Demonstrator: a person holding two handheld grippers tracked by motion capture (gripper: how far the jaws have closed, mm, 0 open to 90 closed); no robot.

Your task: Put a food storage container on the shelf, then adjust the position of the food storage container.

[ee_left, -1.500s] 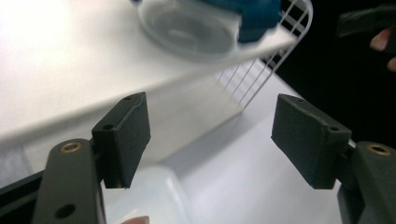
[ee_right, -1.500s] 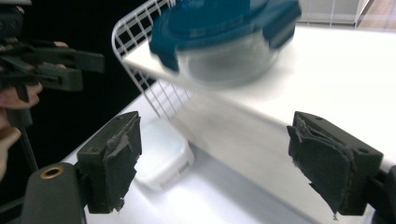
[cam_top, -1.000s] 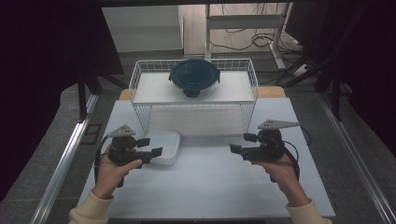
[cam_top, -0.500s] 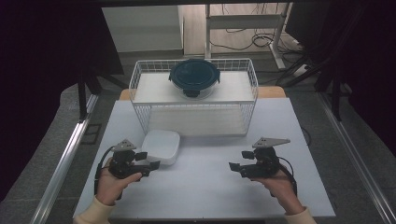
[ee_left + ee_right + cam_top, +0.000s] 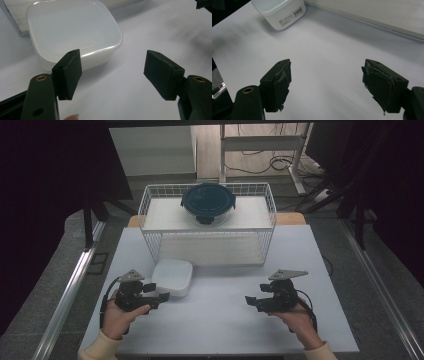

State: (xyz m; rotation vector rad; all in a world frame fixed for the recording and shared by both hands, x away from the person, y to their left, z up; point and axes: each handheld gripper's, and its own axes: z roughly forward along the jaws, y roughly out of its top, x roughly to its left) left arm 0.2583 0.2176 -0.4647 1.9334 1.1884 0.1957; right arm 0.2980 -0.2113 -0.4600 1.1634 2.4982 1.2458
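A: Item one, left gripper point(image 5: 162, 296)?
B: Jaws spread wide, nothing between them; low over the table point(image 5: 220, 320), just beside the white container point(image 5: 172, 276).
A: Item two, right gripper point(image 5: 250, 301)?
B: Jaws wide too, empty, well apart from the container.
A: Container's place?
B: On the table, in front of the wire basket point(image 5: 150, 212).

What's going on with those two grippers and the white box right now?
Left gripper open, just short of white container. Right gripper open, over bare table. Nothing between them in the way.
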